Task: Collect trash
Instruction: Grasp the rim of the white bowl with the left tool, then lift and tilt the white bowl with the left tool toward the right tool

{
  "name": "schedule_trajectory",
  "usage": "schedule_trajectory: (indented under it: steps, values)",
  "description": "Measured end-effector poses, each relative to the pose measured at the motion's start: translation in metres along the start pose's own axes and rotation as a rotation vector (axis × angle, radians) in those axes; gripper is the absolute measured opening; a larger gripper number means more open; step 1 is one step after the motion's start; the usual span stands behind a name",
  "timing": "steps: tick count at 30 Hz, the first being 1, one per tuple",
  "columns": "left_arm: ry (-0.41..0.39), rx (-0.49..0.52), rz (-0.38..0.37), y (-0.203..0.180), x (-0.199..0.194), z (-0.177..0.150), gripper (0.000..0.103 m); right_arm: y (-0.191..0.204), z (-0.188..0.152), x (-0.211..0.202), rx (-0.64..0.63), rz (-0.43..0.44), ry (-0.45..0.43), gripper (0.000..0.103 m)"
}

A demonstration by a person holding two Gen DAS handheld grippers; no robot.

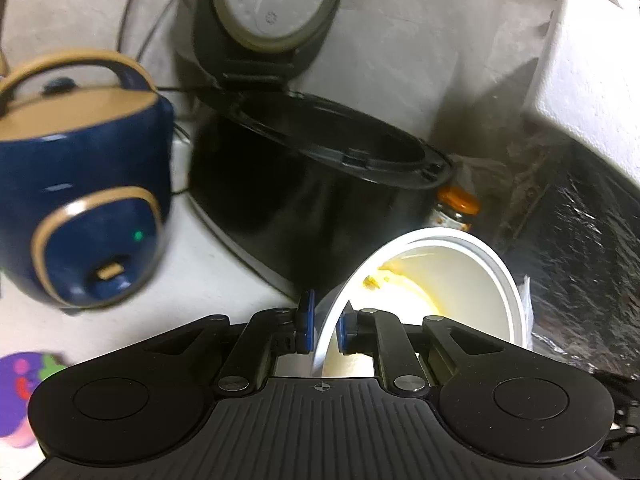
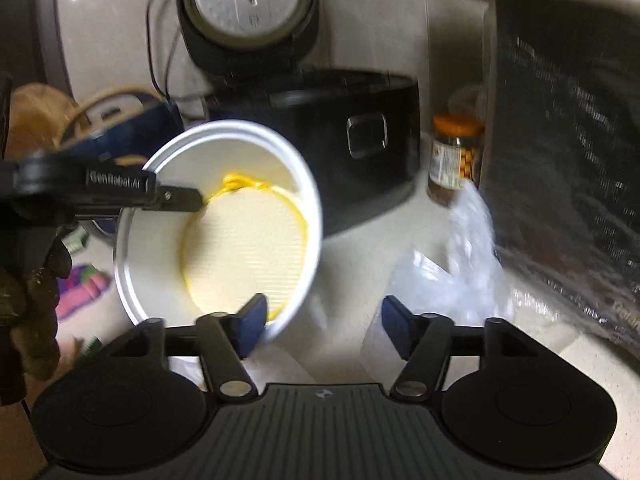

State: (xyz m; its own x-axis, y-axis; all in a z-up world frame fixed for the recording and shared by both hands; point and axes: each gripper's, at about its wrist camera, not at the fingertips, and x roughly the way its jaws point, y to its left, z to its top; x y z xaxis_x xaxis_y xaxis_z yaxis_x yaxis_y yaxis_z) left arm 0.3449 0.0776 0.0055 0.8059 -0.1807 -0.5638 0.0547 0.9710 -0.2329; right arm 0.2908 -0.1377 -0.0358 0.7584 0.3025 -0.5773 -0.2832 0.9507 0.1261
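Observation:
A white paper bowl (image 1: 440, 280) smeared with yellow residue is tipped on its side, its inside facing both cameras. My left gripper (image 1: 324, 320) is shut on the bowl's thin rim, one blue pad on each side of the wall. In the right wrist view the same bowl (image 2: 240, 232) hangs from the left gripper (image 2: 188, 200), which reaches in from the left. My right gripper (image 2: 324, 320) stands open just below the bowl. Its left finger overlaps the bowl's lower rim, and no pad presses on anything. A crumpled clear plastic bag (image 2: 460, 272) lies on the counter just beyond the right finger.
A black rice cooker (image 2: 340, 128) with its lid up stands behind the bowl, and a blue cooker (image 1: 80, 184) is at the left. An orange-lidded jar (image 2: 454, 156), a dark shiny bag (image 2: 560, 140) and a white foam box (image 1: 592, 72) crowd the right. A gloved hand (image 2: 28, 300) holds the left gripper.

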Motion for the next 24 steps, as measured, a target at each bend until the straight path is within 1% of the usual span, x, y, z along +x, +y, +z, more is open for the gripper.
schedule_trajectory:
  steps: [2,5,9,10,11,12,13,15,16,18,21,24]
  values:
    - [0.000,-0.005,0.013,0.001,-0.003,-0.002,0.014,0.009,-0.001,-0.006,-0.040,-0.001,-0.021,0.066]
    - [0.042,-0.061,0.002,0.012,-0.001,-0.008,0.014,0.033,-0.007,-0.011,-0.168,-0.018,-0.054,0.066]
    - [0.090,-0.125,-0.015,0.031,-0.003,-0.018,0.014,0.065,-0.020,-0.009,-0.321,0.023,-0.059,0.066]
    - [0.098,-0.141,-0.007,0.035,-0.005,-0.021,0.014,0.074,-0.024,-0.008,-0.361,0.037,-0.064,0.069]
    - [0.103,-0.160,-0.008,0.040,-0.007,-0.024,0.014,0.082,-0.029,-0.008,-0.403,0.032,-0.075,0.076]
    - [0.106,-0.178,-0.007,0.044,-0.009,-0.027,0.014,0.090,-0.035,-0.007,-0.447,0.024,-0.089,0.078]
    - [0.111,-0.198,-0.007,0.051,-0.011,-0.029,0.014,0.095,-0.039,-0.006,-0.476,0.013,-0.098,0.079]
    - [0.112,-0.209,-0.001,0.059,-0.016,-0.034,0.014,0.104,-0.044,-0.001,-0.508,0.007,-0.082,0.078]
    - [0.108,-0.207,0.006,0.062,-0.018,-0.035,0.014,0.108,-0.044,0.000,-0.512,0.008,-0.072,0.078]
    - [0.088,-0.205,0.029,0.068,-0.022,-0.038,0.012,0.117,-0.043,-0.002,-0.530,-0.001,-0.085,0.078]
    - [0.031,-0.188,0.061,0.074,-0.032,-0.039,0.012,0.127,-0.041,-0.008,-0.547,0.001,-0.096,0.078]
    - [-0.060,-0.105,0.100,0.070,-0.047,-0.034,0.013,0.124,-0.037,-0.009,-0.497,0.002,-0.079,0.078]
